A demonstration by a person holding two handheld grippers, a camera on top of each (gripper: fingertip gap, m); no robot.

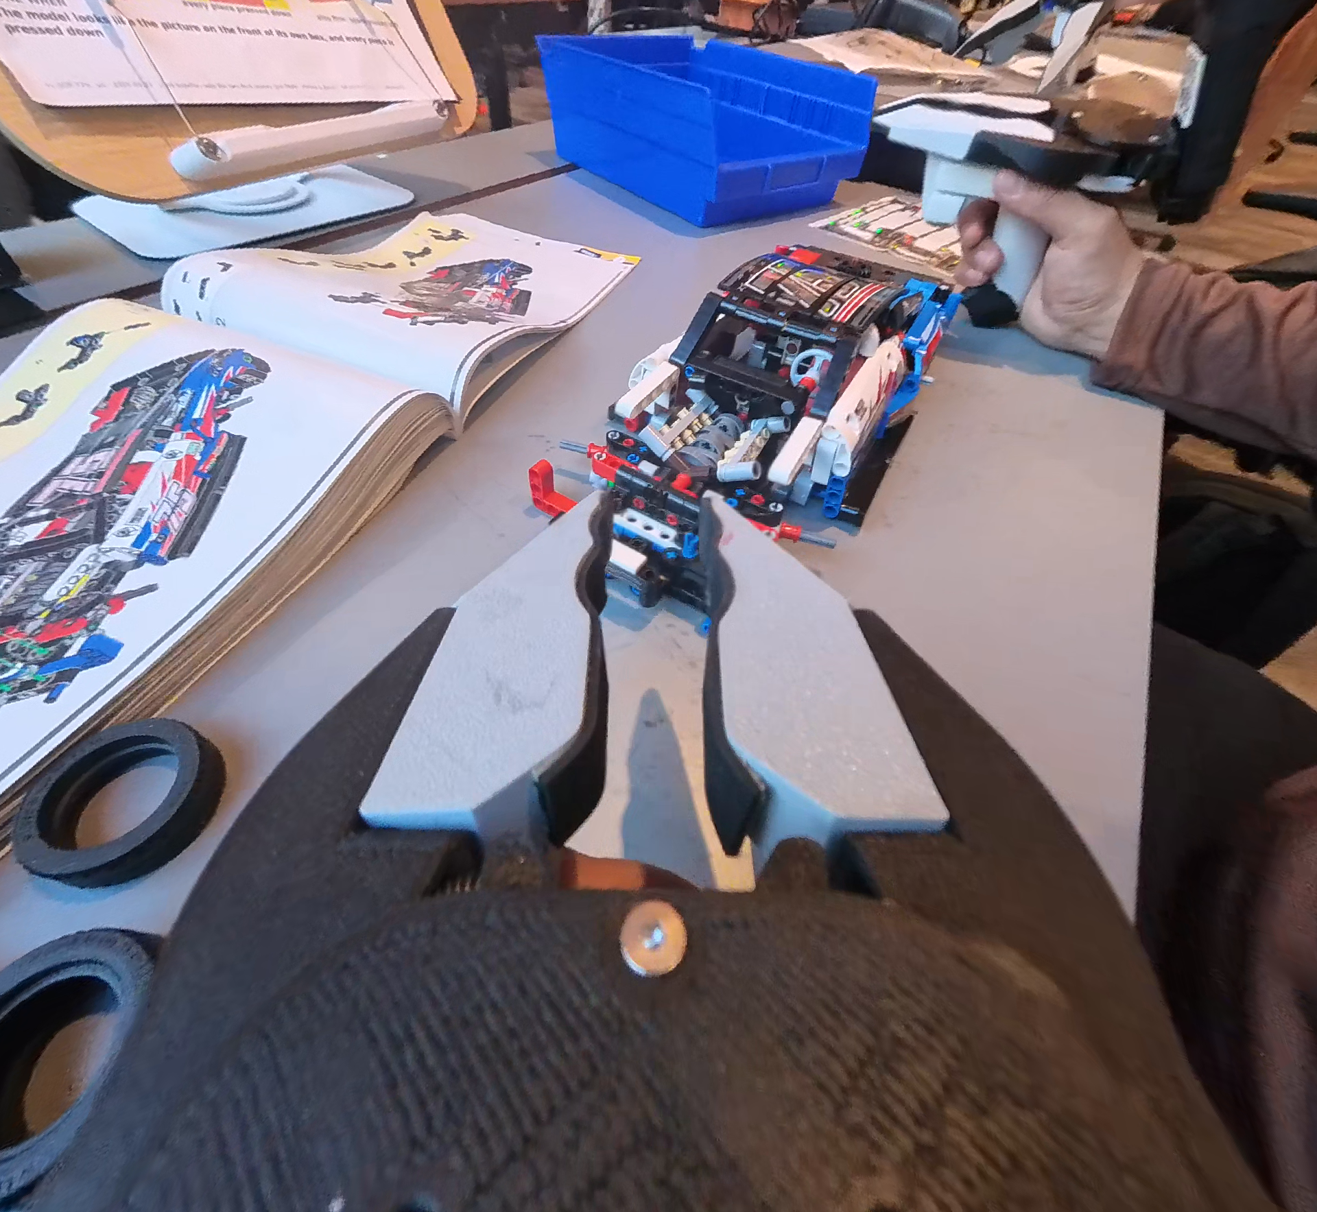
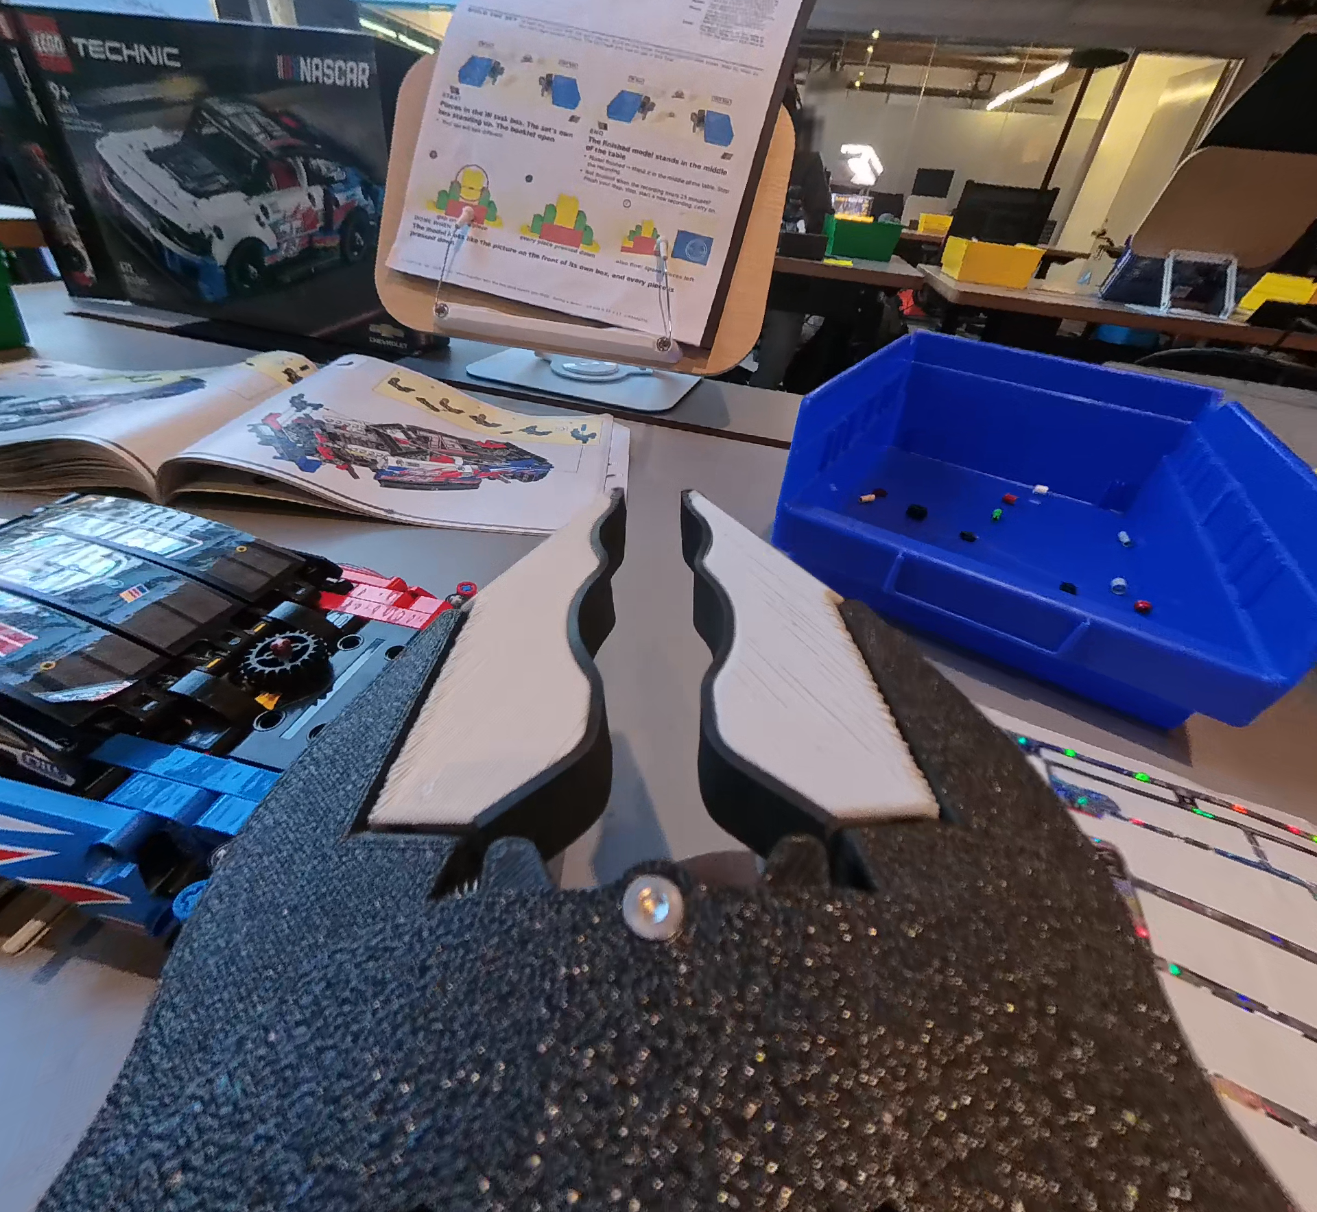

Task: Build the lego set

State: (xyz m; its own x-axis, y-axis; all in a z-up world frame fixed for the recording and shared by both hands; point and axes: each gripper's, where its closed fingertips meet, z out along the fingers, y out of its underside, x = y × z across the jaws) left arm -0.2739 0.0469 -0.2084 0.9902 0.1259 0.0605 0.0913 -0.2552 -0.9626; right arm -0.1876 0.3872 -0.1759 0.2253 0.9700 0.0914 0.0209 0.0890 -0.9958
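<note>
The partly built lego car [image 1: 784,351], black roof with white, red and blue panels, stands on the grey table [image 1: 998,536]. My left gripper [image 1: 654,508] is closed on the car's narrow front end, one finger on each side. My right gripper [image 2: 652,501] is open and empty over bare table, with the car's rear [image 2: 178,643] just to its left. In the left wrist view a hand [image 1: 1055,273] holds the right gripper by its handle beside the car's rear. The car has no wheels on.
Two black tyres [image 1: 117,800] lie at the near left. An open instruction booklet [image 1: 285,394] lies left of the car. A blue bin [image 2: 998,665] holding several tiny pieces [image 2: 998,515] stands behind. A sticker sheet [image 2: 1211,893], a sheet stand [image 2: 591,130] and the set's box [image 2: 214,159] are around. My hands' fingertips stand some 35 cm from each other.
</note>
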